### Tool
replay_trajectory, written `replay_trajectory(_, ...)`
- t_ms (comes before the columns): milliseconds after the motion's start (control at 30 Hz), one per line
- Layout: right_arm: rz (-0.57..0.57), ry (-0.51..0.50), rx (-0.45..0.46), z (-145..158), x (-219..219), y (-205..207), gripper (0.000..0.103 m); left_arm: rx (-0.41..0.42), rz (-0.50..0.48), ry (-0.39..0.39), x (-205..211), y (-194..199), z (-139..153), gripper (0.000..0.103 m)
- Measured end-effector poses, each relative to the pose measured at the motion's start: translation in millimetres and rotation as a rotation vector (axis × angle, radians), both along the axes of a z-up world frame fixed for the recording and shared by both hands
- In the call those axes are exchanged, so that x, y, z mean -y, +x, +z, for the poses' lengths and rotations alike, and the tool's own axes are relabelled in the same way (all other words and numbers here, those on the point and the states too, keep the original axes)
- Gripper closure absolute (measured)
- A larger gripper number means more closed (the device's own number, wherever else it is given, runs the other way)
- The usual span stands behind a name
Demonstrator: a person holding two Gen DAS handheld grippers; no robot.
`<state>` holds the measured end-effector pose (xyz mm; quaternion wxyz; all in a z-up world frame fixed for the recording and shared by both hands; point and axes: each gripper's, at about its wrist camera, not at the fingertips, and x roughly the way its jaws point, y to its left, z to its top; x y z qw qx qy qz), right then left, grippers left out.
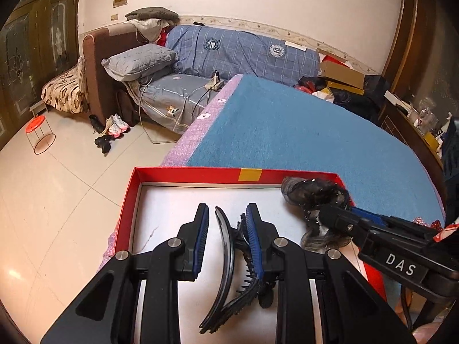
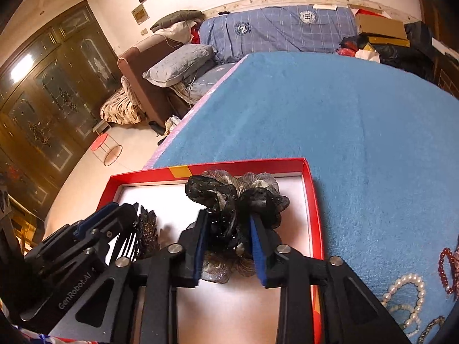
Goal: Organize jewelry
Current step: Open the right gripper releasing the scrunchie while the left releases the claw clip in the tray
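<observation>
Hovering over a shallow red cardboard box (image 1: 183, 172) with a white floor, both tools point down into it. Left tool (image 1: 226, 238) has its blue-padded fingers apart, with a black plastic claw hair clip (image 1: 229, 258) lying between them; the clip's curved outer arm sits in the gap, its toothed side is right against the right-hand pad, and the left-hand pad is clear of it, so no grip. Clip rests on the box floor, toward the near side.

Right tool (image 2: 229, 243) straddles a black and grey sheer fabric flower scrunchie with small beads (image 2: 235, 197), which sits in the box's far right corner, by the red wall. Fabric bunches between the two blue pads; whether the pads still press on it cannot be told, frills hide the contact.

Box sits at the near corner of a tabletop covered with blue terry cloth (image 2: 358, 120). On the cloth right of the box, well apart from it: white pearl bead strand (image 2: 407, 286) and dark red bead bracelet (image 2: 444, 266), both loose.
</observation>
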<state>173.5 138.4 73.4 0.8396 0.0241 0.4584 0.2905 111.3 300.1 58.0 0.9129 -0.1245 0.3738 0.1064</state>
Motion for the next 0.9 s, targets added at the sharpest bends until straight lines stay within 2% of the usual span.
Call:
replay_trajectory(100,-0.004,0.017,-0.010,1.2,5.2,-1.1,0.054,0.003,-0.002,0.002,1.7,-4.1,1.4,0.074)
replay_trajectory(167,-0.006,0.032,-0.011,5.2,10.0,-3.0,0.051,0.010,0.003,0.002,2.8,-5.2,3.1,0.067)
replay_trajectory(533,0.002,0.116,0.019,29.0,41.8,-32.7,0.050,0.074,0.006,0.002,19.0,-36.5,27.3,0.063)
replay_trajectory(667,0.002,0.157,0.025,35.1,65.7,-46.5,0.050,0.096,-0.013,-0.002,34.8,-48.8,34.5,0.063)
replay_trajectory(900,-0.020,0.213,0.018,32.9,120.0,-72.6,0.050,0.121,-0.107,-0.005,88.6,-60.7,38.7,0.059)
